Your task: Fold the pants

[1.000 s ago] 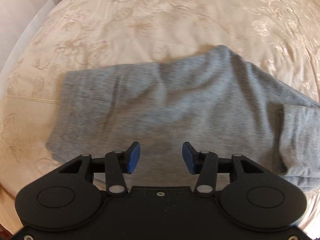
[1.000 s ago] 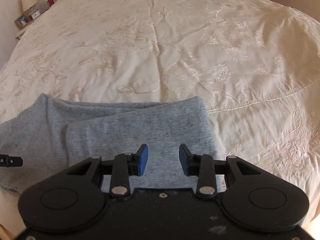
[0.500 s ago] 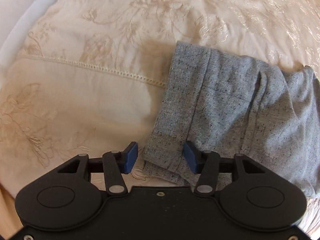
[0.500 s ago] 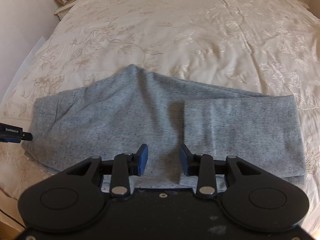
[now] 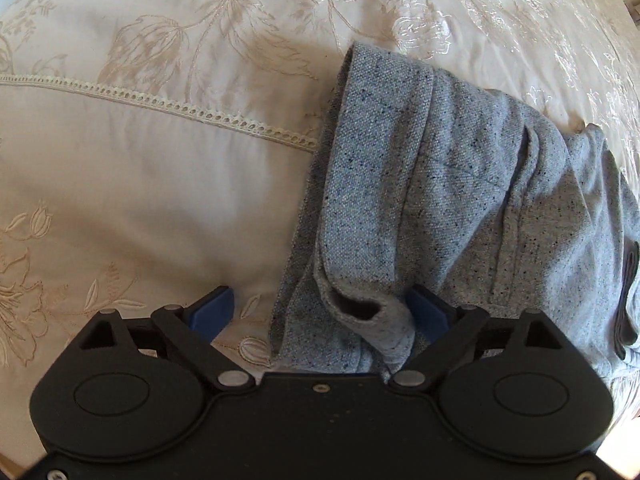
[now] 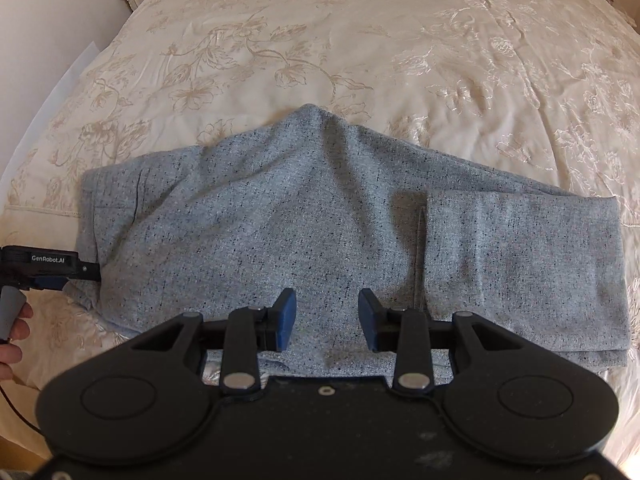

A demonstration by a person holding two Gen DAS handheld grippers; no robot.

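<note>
L jaws opening round pants (image 5: 460, 200) waistband corner; R apart.

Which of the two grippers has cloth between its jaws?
The left gripper: its opening jaws straddle the corner of the grey pants. The right gripper hovers above flat cloth, nothing between its jaws.

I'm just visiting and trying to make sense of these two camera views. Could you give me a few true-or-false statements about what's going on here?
1. The pants are grey and lie on a cream embroidered bedspread. True.
2. The left gripper is clamped shut on nothing. False: its jaws are opening, with the waistband corner between them.
3. The right gripper has lifted a pant leg. False: it holds nothing; the pants lie flat.
4. One pant end is folded over on the right of the right wrist view. True.
</note>
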